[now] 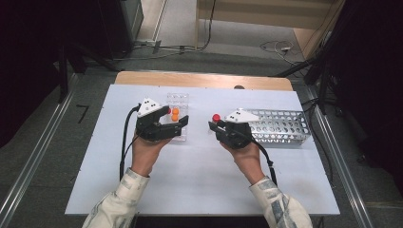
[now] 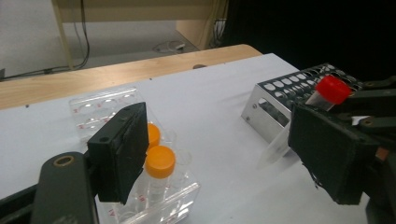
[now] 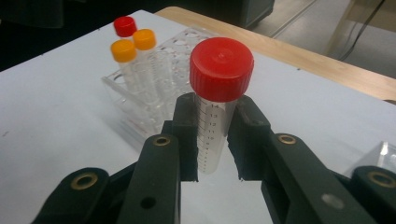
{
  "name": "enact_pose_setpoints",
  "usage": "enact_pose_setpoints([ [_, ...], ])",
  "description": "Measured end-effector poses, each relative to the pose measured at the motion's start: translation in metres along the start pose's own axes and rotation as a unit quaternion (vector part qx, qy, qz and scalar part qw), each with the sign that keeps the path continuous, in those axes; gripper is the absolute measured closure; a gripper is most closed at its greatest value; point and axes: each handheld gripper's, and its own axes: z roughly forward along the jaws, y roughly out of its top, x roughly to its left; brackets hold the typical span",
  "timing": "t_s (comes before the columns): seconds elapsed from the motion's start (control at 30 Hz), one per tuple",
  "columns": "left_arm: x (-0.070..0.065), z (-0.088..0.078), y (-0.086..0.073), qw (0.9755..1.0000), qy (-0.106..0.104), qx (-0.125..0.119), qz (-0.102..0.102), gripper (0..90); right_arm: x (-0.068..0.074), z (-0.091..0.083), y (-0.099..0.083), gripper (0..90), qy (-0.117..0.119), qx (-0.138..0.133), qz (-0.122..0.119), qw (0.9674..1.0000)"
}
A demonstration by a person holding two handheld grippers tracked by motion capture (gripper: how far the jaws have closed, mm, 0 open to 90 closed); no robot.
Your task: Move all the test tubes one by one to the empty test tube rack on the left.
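Transfer under way, by my reading: right gripper (image 3: 212, 140) pinches a red-capped tube (image 3: 216, 100) upright between its jaws, held above the white table (image 1: 199, 175) between the metal rack (image 1: 280, 126) and the clear rack (image 1: 179, 100). Left gripper (image 1: 177, 116) sits with jaws spread at the clear rack, around two orange-capped tubes (image 2: 159, 161) standing in it. Next move likely calls for lining the tube over a free well and lowering it straight.

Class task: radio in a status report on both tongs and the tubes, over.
Right tongs shut on red-capped tube, upright, off the table. Left tongs open at clear rack holding orange-capped tubes. Metal rack beside right hand, path clear.
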Motion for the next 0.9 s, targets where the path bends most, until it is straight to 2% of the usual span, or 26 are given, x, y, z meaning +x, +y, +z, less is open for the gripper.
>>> enact_pose_setpoints([
  [0.3, -0.014, 0.003, -0.002, 0.9997, -0.019, 0.000, 0.018, 25.0, 0.016, 0.015, -0.003, 70.8, 0.018, 0.014, -0.009, 0.9997],
  [0.53, -0.025, 0.007, -0.004, 0.9983, -0.045, 0.006, 0.036, 29.8, 0.027, 0.021, -0.002, 70.8, 0.032, 0.017, -0.016, 0.9992],
  [0.9, -0.031, 0.013, -0.010, 0.9957, -0.063, 0.023, 0.064, 56.0, 0.041, 0.024, 0.001, 70.7, 0.047, 0.017, -0.030, 0.9983],
])
